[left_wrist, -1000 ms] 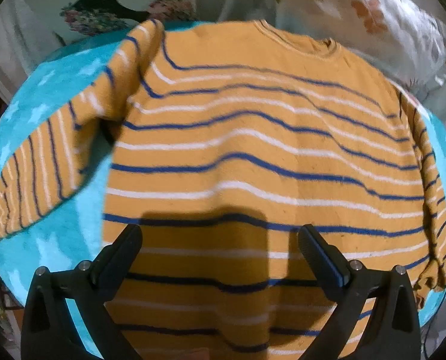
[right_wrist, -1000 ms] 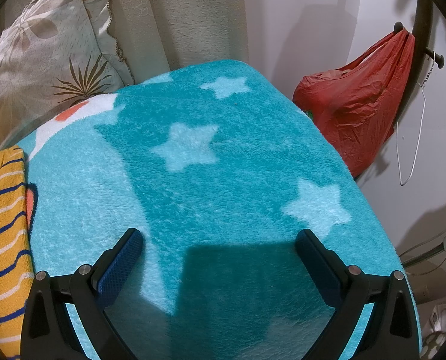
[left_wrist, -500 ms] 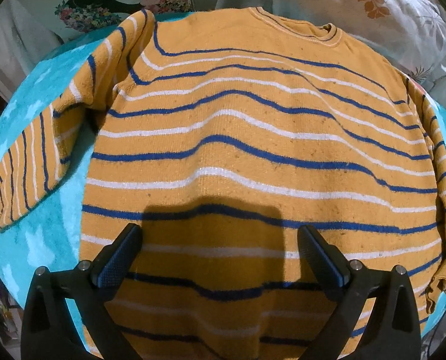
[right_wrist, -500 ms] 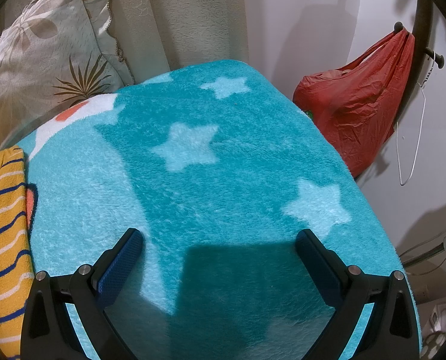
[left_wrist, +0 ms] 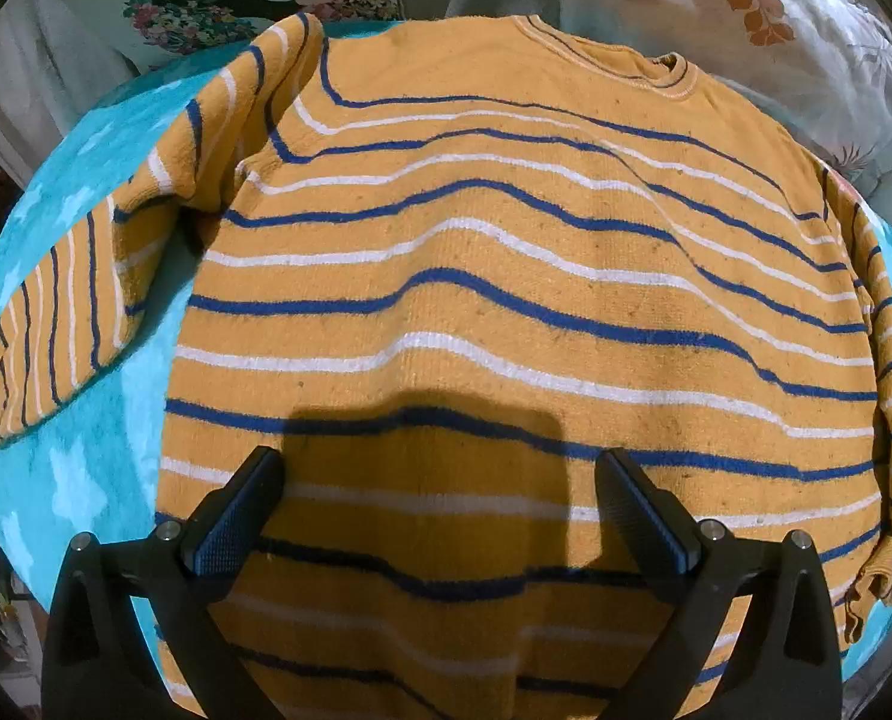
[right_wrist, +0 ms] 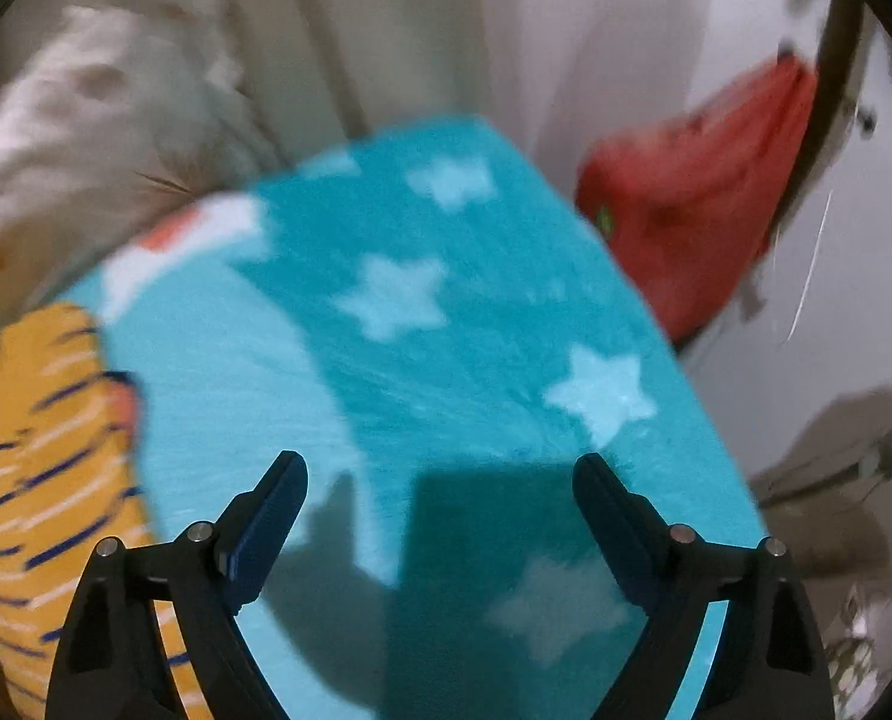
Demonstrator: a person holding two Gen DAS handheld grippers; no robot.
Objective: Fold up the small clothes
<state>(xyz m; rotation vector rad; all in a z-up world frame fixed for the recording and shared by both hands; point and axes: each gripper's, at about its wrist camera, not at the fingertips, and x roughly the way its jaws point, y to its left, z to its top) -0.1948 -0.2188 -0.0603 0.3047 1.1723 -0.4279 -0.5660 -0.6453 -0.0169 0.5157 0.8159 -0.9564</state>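
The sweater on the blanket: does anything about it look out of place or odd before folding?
The sweater lies spread on the blanket, but not quite flat: ripples bend its stripes across the body. One sleeve angles outward; the other lies bunched along the side. Small dark specks dot the knit. Both grippers are open, holding nothing.

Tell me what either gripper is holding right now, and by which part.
Nothing: the left gripper is open above the striped sweater, the right gripper open above the blanket.
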